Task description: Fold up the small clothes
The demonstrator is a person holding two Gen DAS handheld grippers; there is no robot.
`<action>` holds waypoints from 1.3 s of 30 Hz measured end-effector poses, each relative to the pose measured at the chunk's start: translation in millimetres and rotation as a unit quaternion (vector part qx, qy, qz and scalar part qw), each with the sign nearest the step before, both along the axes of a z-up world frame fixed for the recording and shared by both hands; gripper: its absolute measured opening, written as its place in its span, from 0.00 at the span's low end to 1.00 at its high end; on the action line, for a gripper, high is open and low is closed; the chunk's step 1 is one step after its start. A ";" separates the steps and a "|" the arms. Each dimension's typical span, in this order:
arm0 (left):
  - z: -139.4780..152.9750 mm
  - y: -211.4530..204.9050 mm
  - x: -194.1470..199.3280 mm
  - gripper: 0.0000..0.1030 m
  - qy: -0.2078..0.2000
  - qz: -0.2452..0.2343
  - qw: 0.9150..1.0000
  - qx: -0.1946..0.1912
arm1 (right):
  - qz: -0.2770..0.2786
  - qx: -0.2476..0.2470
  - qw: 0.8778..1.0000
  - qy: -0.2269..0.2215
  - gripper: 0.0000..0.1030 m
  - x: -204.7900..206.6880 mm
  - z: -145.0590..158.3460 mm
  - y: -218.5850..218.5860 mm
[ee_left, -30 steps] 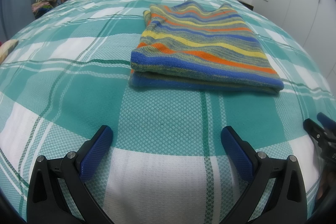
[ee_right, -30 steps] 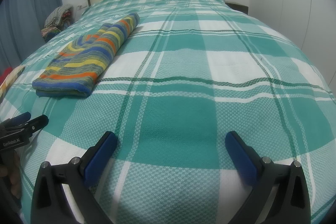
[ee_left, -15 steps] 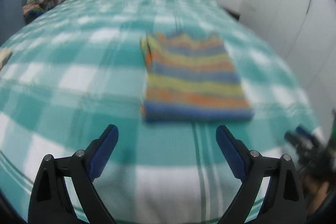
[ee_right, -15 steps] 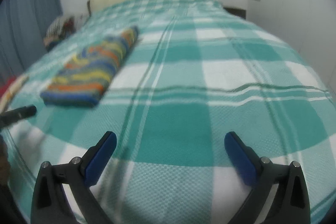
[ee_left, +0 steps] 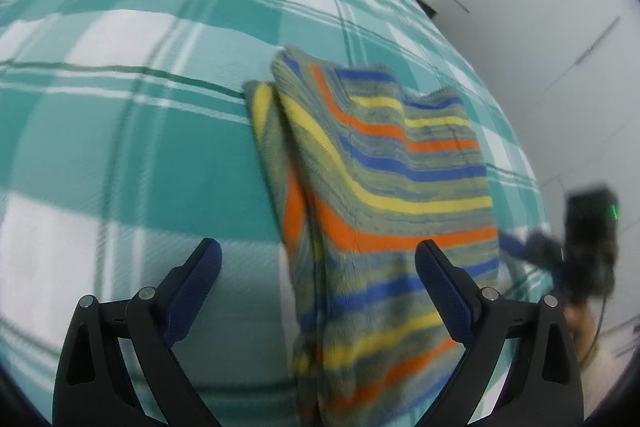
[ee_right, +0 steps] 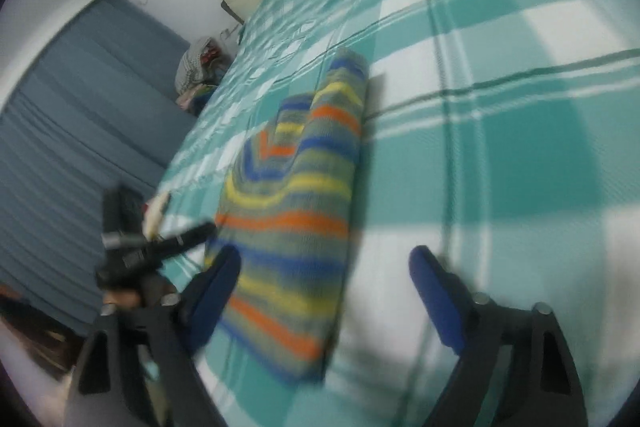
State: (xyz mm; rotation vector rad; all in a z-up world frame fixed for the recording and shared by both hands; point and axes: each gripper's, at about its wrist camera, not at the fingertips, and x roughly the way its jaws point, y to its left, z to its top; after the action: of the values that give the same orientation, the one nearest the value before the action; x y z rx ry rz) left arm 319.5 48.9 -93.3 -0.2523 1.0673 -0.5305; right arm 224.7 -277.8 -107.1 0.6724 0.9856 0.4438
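Striped folded garment [ee_left: 392, 187] on checked bedspread [ee_left: 140, 147].

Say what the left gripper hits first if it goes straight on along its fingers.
Probably the folded striped garment on the checked bedspread. The open left gripper is angled down with the garment's near end between its fingers. Motion blur leaves depth unclear; the garment's left edge is near centre, so it could meet bedspread.

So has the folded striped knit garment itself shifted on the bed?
Cannot tell: the striped garment looks nearer, but camera motion would explain that, and the plaid bedspread gives no clear reference.
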 end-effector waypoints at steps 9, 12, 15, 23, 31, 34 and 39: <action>-19.4 -29.0 25.5 0.17 0.016 -0.021 0.999 -0.020 | 0.064 -0.075 0.995 0.011 0.37 61.4 -23.9 59.5; -10.0 -32.6 19.2 0.14 0.002 0.002 1.000 -0.013 | 0.083 -0.236 0.968 -0.036 0.25 51.3 -2.0 98.8; 22.7 -32.2 8.5 0.14 -0.035 0.001 0.999 -0.001 | 0.091 -0.288 0.949 -0.093 0.23 36.9 32.6 119.8; 82.0 -18.1 -6.3 0.34 -0.111 0.034 0.993 -0.012 | 0.072 -0.249 0.954 -0.152 0.26 51.3 92.3 114.2; 64.9 -21.8 -40.0 0.73 -0.164 0.109 0.964 0.181 | 0.037 -0.387 0.916 -0.103 0.71 0.8 49.8 60.3; 110.2 -22.8 -92.0 1.00 -0.249 0.153 0.941 0.169 | 0.045 -0.409 0.902 -0.131 0.90 -44.7 74.4 60.5; 152.1 -46.8 -149.9 1.00 -0.259 0.123 0.939 0.188 | 0.057 -0.445 0.875 -0.183 0.91 -118.3 140.9 85.2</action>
State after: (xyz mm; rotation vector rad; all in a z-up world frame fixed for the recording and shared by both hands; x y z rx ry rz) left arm 169.6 2.1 58.8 0.0923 0.5902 -0.1421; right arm 106.4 -192.6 33.7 -0.3026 0.7520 0.1642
